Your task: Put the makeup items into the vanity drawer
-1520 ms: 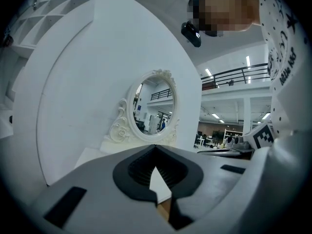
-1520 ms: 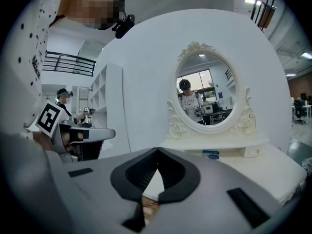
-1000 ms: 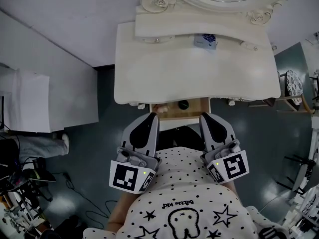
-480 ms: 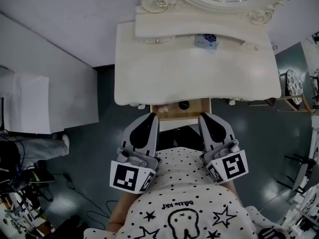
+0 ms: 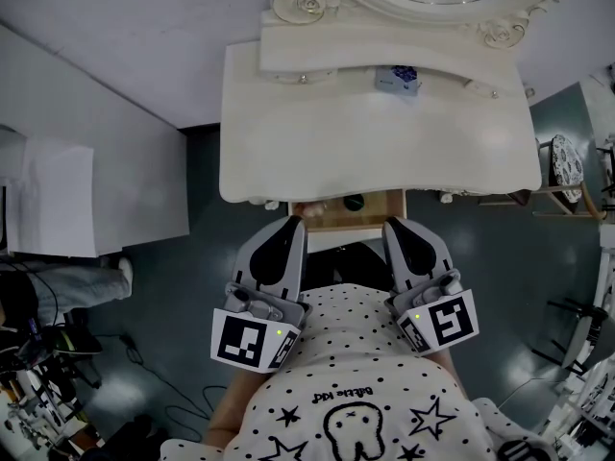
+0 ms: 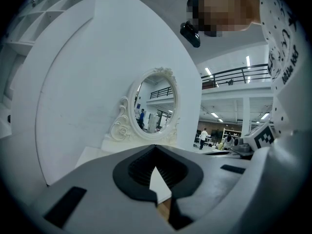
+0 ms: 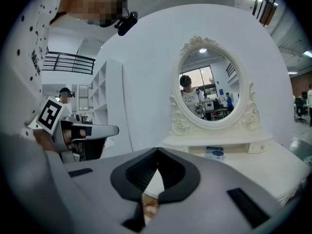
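Note:
The vanity drawer (image 5: 377, 211) stands partly out from under the cream table top (image 5: 288, 133), its wooden floor showing. Inside lie a dark round makeup item (image 5: 354, 201) and a pale pink item (image 5: 307, 207). My left gripper (image 5: 291, 225) and right gripper (image 5: 393, 225) are both shut and hold nothing, their tips at the drawer's front corners. In the left gripper view the left gripper (image 6: 158, 199) has its jaws pressed together, with a sliver of wood below. The right gripper (image 7: 146, 199) looks the same in its own view.
A small blue-and-white box (image 5: 397, 79) sits on the vanity's raised shelf (image 5: 317, 51), also the box (image 7: 214, 153) in the right gripper view. The oval mirror (image 7: 208, 89) rises behind it. A white wall panel (image 5: 96, 161) stands to the left, a stool (image 5: 565, 166) to the right.
The right gripper has edged very slightly left. The left gripper and the drawer look unmoved.

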Motion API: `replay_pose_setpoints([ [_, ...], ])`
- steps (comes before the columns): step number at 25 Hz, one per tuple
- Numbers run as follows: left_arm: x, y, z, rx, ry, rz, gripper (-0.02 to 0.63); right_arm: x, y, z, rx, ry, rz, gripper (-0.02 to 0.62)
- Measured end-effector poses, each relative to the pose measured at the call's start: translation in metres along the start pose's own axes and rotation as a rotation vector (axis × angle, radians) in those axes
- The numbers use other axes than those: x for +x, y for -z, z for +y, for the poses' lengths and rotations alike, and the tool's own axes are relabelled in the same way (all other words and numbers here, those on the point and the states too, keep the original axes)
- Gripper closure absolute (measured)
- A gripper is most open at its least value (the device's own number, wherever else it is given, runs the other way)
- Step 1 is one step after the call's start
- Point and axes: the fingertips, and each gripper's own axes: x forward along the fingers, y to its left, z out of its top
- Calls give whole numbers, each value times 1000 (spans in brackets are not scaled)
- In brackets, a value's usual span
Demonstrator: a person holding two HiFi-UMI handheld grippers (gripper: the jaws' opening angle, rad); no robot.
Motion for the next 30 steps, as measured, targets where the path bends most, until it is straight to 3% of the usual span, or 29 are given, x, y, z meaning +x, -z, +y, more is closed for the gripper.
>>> replay_pose_setpoints([
  [16, -8, -5, -2, 6, 1, -19, 609, -7, 2, 5, -12, 5, 4, 588],
  [23, -23, -28, 22, 27, -74, -70, 609, -10, -1, 4, -23, 16, 3, 588],
  [30, -39, -22, 29, 34, -117, -62, 609, -17, 4, 2, -23, 28, -2, 588],
])
